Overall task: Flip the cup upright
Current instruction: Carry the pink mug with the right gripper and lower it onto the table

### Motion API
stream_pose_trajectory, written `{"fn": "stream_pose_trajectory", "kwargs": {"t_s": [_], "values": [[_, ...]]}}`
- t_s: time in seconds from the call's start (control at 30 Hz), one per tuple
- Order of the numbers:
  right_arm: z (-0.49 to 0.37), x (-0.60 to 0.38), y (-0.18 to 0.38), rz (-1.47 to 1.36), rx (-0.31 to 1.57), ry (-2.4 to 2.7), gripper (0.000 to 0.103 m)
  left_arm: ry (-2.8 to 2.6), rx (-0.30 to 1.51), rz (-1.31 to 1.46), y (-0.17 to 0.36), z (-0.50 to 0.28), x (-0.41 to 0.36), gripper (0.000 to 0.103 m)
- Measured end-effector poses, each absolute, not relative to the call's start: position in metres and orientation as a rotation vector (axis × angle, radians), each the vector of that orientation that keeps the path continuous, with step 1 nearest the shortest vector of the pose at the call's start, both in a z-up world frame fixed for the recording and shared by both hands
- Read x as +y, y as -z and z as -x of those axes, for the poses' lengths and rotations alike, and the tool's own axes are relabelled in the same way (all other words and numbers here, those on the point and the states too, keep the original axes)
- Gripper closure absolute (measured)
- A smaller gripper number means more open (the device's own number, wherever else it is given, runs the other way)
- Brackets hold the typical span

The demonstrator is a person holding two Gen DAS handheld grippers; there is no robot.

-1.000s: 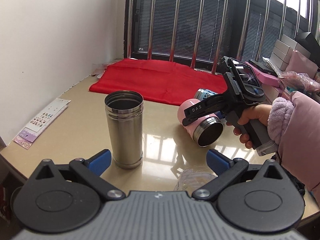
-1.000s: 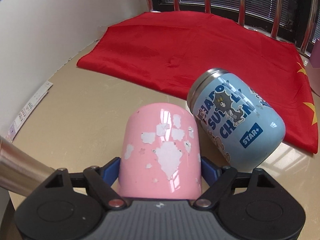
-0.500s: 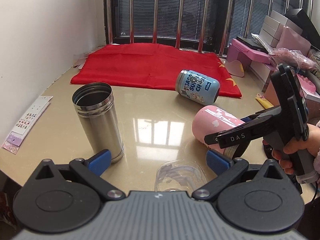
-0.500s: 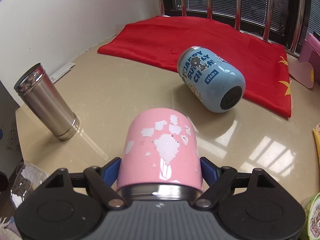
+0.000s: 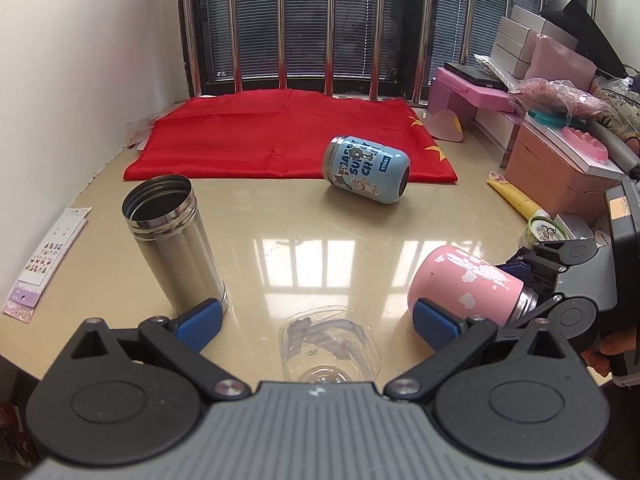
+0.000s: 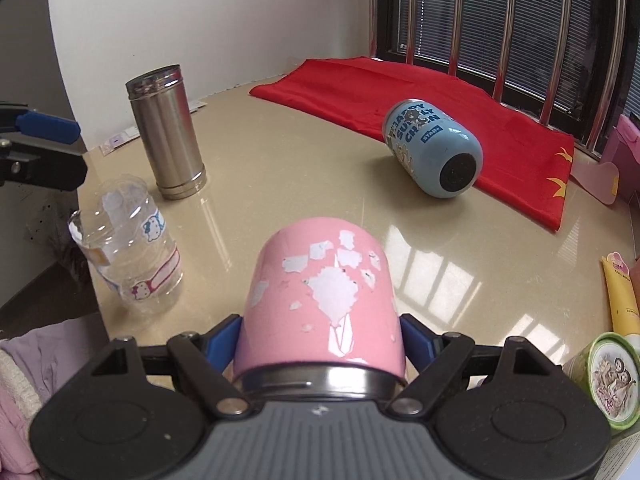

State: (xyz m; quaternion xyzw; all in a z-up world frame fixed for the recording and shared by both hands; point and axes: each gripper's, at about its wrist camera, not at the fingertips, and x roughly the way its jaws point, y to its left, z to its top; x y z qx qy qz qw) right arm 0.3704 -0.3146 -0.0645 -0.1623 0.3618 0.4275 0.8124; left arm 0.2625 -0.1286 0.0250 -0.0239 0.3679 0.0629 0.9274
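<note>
Right claw [image 6: 320, 340] clamps the pink cup [image 6: 320, 300] near its steel rim, at lower centre of the right wrist frame; the cup is held off the surface [image 6: 280, 184], closed base pointing away, mouth toward the claw. It is gripped and lifted but not yet upright or set down. Left claw [image 5: 316, 320] is spread wide and empty, lower centre of its frame. The steel tumbler [image 5: 172, 240] at left stands upright; the blue cup [image 5: 366, 170] lies on its side, upper centre.

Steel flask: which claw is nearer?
Left. The left claw hangs open just in front of the steel flask; the right claw grips the pink cup farther away.
</note>
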Motion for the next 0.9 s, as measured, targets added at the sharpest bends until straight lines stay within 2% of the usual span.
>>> {"fn": "stream_pose_trajectory", "kwargs": {"t_s": [0.2, 0.4, 0.6, 0.67, 0.7, 0.73, 0.9], "values": [[-0.362, -0.325, 0.067, 0.398, 0.757, -1.03, 0.02, -0.119, 0.753, 0.046, -0.028, -0.253, -0.13, 0.0], [-0.363, -0.304, 0.063, 0.648, 0.689, -1.115, 0.02, -0.135, 0.747, 0.04, -0.033, -0.249, -0.13, 0.0], [-0.372, -0.296, 0.061, 0.645, 0.71, -1.11, 0.02, -0.126, 0.741, 0.024, -0.036, -0.246, -0.13, 0.0], [-0.369, -0.301, 0.058, 0.612, 0.691, -1.098, 0.015, -0.116, 0.744, 0.0, -0.037, -0.249, -0.133, 0.0], [-0.367, -0.307, 0.054, 0.577, 0.674, -1.09, 0.007, -0.109, 0.743, -0.012, -0.037, -0.25, -0.134, 0.0], [-0.366, -0.312, 0.049, 0.536, 0.658, -1.079, 0.003, -0.102, 0.744, -0.025, -0.038, -0.252, -0.136, 0.0], [-0.364, -0.343, 0.03, 0.367, 0.618, -1.017, 0.003, -0.02, 0.758, -0.133, -0.041, -0.265, -0.155, 0.0]]}}
